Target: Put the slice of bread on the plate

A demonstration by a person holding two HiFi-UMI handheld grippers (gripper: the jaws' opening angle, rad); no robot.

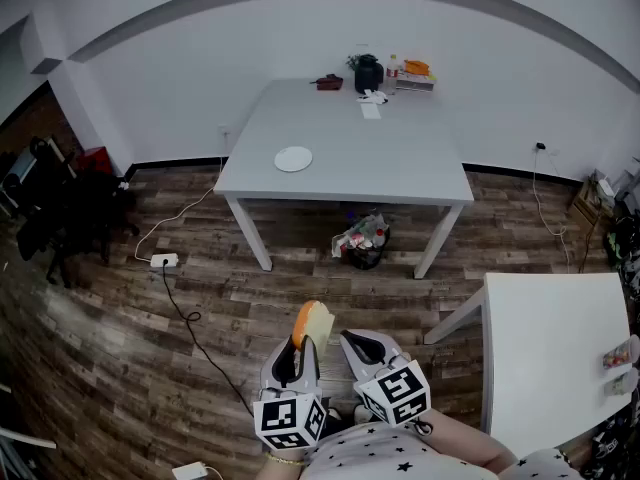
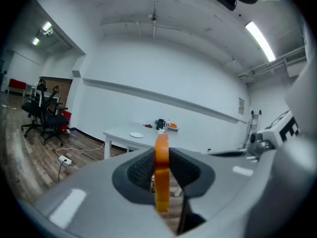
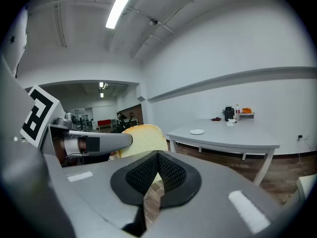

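A slice of bread (image 1: 313, 323) with an orange crust stands on edge between the pads of my left gripper (image 1: 303, 345), which is shut on it. In the left gripper view the bread (image 2: 161, 172) shows edge-on between the dark pads. My right gripper (image 1: 362, 340) hangs just to its right with its jaws together and nothing in them; in its own view the bread (image 3: 143, 138) shows at the left. The white plate (image 1: 293, 159) lies on the far white table (image 1: 400, 158), near that table's left front. Both grippers are well short of it, over the wooden floor.
A black kettle (image 1: 368, 73) and small items stand at the table's back edge. A bag of rubbish (image 1: 362, 240) sits under the table. A second white table (image 1: 555, 358) is at my right. A cable and power strip (image 1: 163, 261) lie on the floor at left, past office chairs (image 1: 60, 213).
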